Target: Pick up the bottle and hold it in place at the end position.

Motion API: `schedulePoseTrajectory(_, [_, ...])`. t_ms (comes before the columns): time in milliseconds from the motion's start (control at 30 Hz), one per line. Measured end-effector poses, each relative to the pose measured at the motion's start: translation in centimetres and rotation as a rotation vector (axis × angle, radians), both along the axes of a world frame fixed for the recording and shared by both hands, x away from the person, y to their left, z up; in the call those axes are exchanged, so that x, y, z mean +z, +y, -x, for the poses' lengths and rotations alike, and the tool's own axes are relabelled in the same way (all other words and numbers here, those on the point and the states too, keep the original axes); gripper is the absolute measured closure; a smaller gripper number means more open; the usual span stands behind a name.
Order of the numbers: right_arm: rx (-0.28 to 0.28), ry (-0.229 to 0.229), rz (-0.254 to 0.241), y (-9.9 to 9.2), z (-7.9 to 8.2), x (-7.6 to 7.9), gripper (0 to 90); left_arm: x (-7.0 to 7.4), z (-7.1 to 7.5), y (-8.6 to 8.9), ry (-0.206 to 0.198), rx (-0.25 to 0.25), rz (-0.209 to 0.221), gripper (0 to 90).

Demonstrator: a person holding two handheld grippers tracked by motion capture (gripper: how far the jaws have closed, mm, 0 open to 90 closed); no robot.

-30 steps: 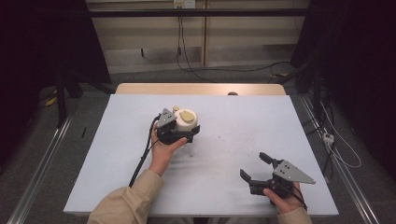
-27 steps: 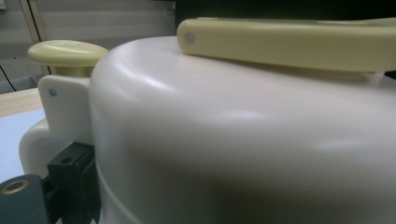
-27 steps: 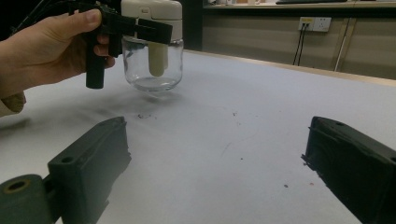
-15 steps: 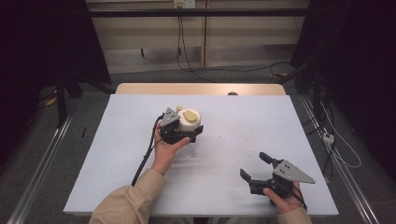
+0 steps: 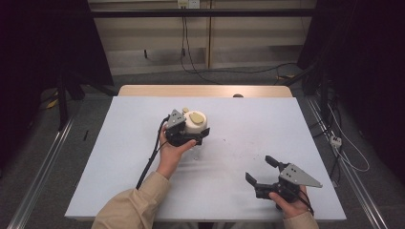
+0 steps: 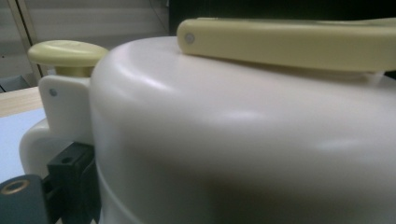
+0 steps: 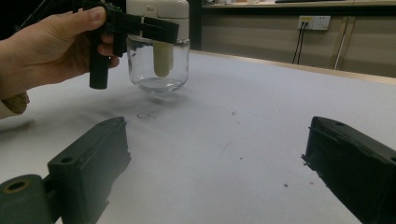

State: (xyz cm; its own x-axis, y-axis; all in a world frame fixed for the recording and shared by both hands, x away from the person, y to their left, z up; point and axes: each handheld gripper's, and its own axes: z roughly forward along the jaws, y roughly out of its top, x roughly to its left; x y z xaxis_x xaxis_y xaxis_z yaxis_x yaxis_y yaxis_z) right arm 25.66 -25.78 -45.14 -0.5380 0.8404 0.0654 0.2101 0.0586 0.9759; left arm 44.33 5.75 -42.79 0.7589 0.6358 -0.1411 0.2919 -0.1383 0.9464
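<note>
Left gripper view: jar lid (image 6: pixel 243 140) up close, jaws mostly hidden.

Tan sleeves (image 5: pixel 129 210); black fingers (image 7: pixel 88 158); grey three-cornered plate (image 5: pixel 298 175); black cable (image 5: pixel 150 160).

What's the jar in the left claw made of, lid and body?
Jar body: clear glass by the look, see-through with glossy highlights, though clear plastic can't be ruled out. Lid: cream plastic, smooth semi-gloss with soft reflections. Its handle and knob: pale yellow plastic, matte. The left claw grips the jar at the lid.
</note>
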Motion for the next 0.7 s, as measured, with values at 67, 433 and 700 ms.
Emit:
schedulePoseTrajectory(67, [0.002,0.001,-0.003,0.0,0.0,0.0,5.4,0.0,0.0,-0.2,0.0,-0.002,0.004,6.0])
schedulePoseTrajectory(433, [0.002,0.0,0.001,0.0,0.0,0.0,5.3,0.2,-0.2,-0.9,-0.001,-0.016,0.014,6.0])
schedulePoseTrajectory(700, [0.002,0.002,0.0,0.0,-0.1,-0.1,5.3,0.0,-0.3,-1.2,0.007,-0.018,0.01,6.0])
